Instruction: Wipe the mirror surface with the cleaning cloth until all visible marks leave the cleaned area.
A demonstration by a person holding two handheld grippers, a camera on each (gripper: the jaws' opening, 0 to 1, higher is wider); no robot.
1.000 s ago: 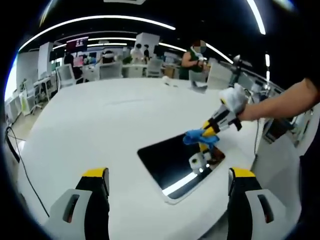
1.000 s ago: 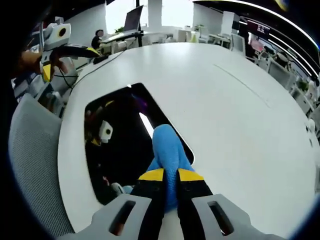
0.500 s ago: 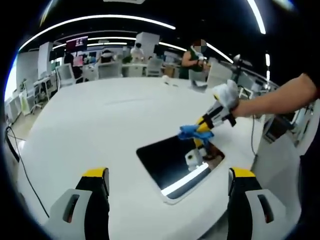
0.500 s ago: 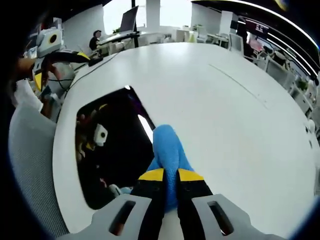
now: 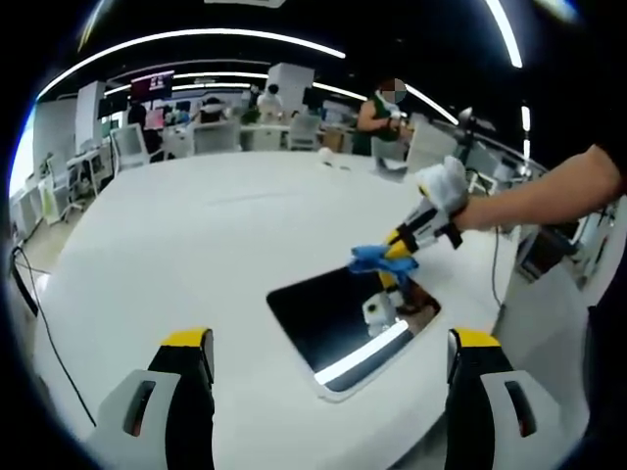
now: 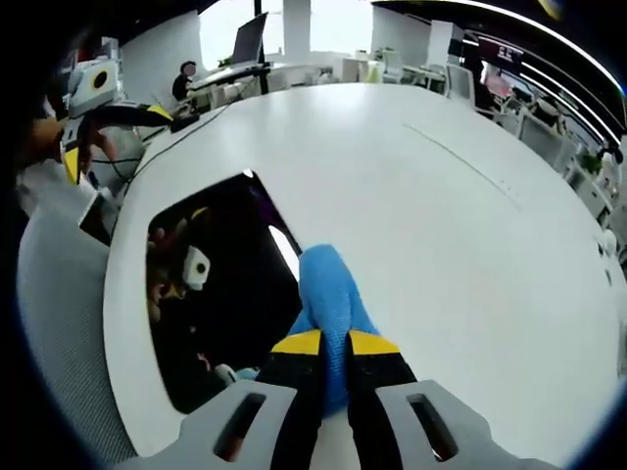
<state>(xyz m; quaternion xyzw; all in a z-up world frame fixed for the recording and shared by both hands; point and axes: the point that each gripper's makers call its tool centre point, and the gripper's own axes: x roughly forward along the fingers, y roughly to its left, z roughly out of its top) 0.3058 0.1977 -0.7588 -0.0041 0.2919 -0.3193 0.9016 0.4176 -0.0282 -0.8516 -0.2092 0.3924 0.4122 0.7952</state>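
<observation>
Your right gripper (image 6: 333, 345) has its jaws clamped on the blue cleaning cloth (image 6: 329, 294), pressing it at the edge of the dark rectangular mirror (image 5: 338, 318) lying flat on the white round worktop (image 5: 196, 245). Your left gripper (image 5: 328, 343) hovers before the mirror, jaws wide apart, holding nothing.

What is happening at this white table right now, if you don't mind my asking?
A person is cleaning a mirror that lies flat on the white table. The right gripper is shut on a blue cleaning cloth and holds it at the mirror's far edge, seen from the left gripper view. The left gripper is open and held back from the mirror, holding nothing. The dark glass reflects the gripper and ceiling lights; whether marks remain cannot be told.
</observation>
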